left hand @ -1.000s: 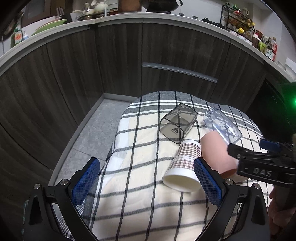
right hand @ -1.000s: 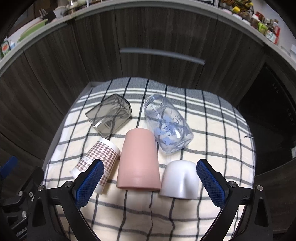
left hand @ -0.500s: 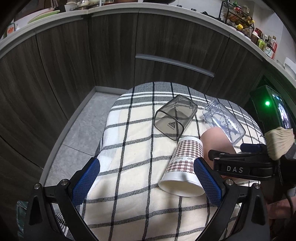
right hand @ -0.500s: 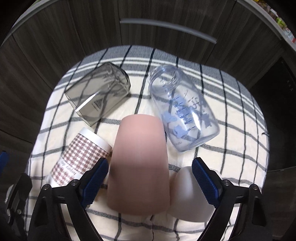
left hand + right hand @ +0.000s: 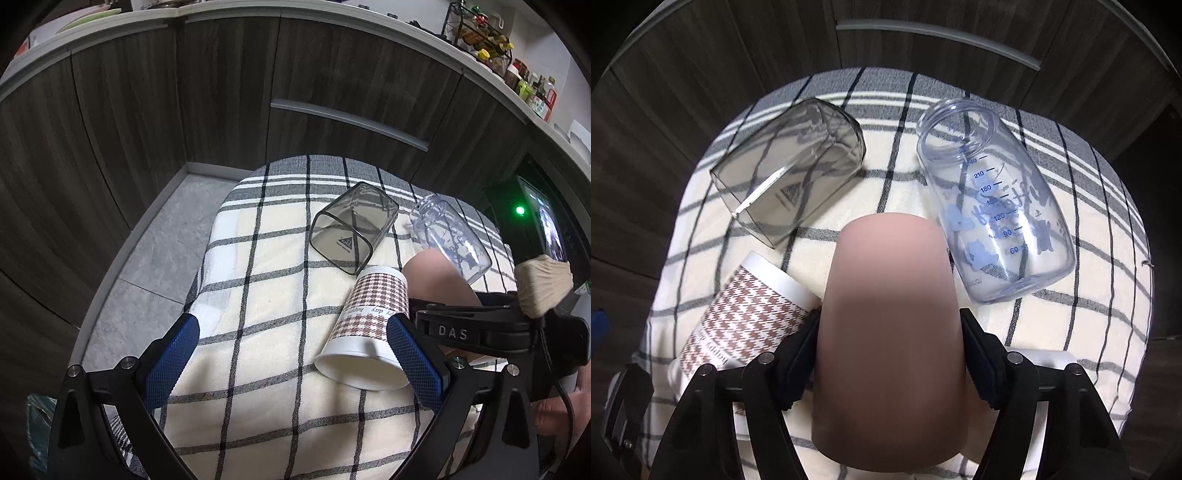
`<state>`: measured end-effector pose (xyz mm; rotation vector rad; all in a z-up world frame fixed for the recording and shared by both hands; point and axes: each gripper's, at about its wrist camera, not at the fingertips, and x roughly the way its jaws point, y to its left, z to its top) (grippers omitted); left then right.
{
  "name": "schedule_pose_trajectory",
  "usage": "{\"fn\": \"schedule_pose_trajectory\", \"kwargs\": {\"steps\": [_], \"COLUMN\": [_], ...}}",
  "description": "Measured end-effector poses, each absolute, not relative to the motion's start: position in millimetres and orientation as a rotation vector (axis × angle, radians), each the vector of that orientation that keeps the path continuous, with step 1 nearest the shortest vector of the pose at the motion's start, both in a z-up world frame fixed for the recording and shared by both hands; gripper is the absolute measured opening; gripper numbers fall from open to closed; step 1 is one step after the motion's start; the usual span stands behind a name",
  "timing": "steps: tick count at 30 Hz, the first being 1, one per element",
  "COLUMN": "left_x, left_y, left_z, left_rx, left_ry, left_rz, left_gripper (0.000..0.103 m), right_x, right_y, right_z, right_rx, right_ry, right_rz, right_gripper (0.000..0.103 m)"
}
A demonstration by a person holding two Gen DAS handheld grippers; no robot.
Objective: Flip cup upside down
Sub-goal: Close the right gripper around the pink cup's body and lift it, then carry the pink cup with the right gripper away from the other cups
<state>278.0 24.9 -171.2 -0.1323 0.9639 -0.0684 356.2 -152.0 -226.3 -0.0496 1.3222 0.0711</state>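
Right tool is closing on the pink cup, one jaw pressing each side of the lower body, so the hold looks firm; the cup is lying on its side on the checked cloth covering the desk, closed end pointing away from the camera, wider open end nearest the tool. Gripping across the middle seems chosen so that a wrist roll can bring the mouth down onto the cloth. Neighbours are crowding it: the houndstooth paper cup is lying just beside it on the left, apparently touching; the clear measuring bottle is lying close on the right; the smoky square container is resting farther back; a white object is showing behind the right jaw, mostly hidden. Left tool is hanging wide and empty over the cloth, its right pad overlapping the paper cup in view, probably keeping clear. Judgement: lifting before rotating should be avoiding knocks to neighbours.
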Motion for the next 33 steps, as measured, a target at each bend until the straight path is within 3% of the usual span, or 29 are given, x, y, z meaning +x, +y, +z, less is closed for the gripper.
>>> {"fn": "schedule_pose_trajectory", "kwargs": {"steps": [10,18,33], "left_x": [257.6,215.2,148.9], "left_y": [32.1,29.6,21.1], "left_z": [-147.6,-131.6,-160.5], "left_rx": [-0.131,-0.104,-0.033], "left_ry": [0.925,0.899,0.938], "left_rz": [-0.07,-0.082,-0.086], "left_gripper": [0.103,0.103,0.103], "right_x": [324.5,247.3,157.7], "right_y": [-152.7,-167.0,-167.2], "right_z": [-184.7,-155.4,-208.7], "right_rx": [0.01,0.111,0.141], "right_ry": [1.256,1.173,1.184], "right_rz": [0.078,0.012,-0.039], "right_gripper": [0.071,0.071,0.071]}}
